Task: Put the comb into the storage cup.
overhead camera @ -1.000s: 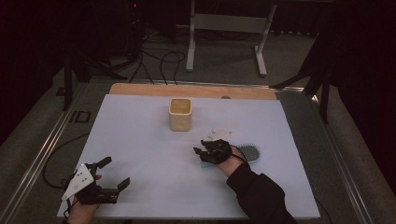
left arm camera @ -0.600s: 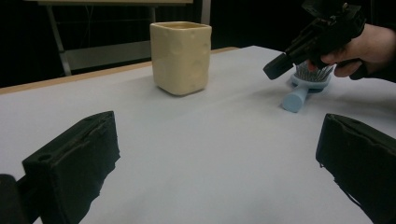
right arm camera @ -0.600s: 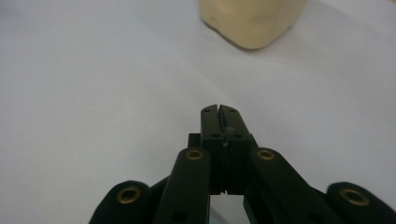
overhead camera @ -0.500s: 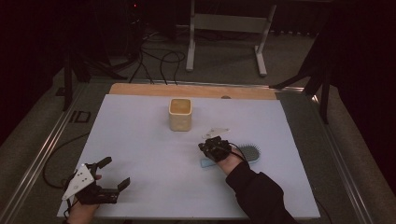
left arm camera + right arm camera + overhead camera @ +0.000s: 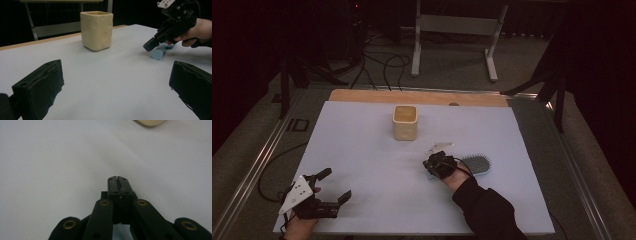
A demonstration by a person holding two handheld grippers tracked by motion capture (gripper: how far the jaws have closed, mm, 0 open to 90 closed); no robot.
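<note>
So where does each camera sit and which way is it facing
High view: above the person's side, facing forward and down on the table; forearms and both tongs show.
Left gripper view: on the left tongs, facing the cup; open jaws show.
Right gripper view: on the right tongs, facing the tabletop; shut jaws show.
High and left views share cup and hairbrush.

hairbrush (image 5: 474,164) | light blue, dark bristle pad | flat on table | handle under gripper (image 5: 432,162)

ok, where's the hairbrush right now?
High view: the hairbrush lies right of centre on the table, its handle under the right gripper, nearer than the cup.
</note>
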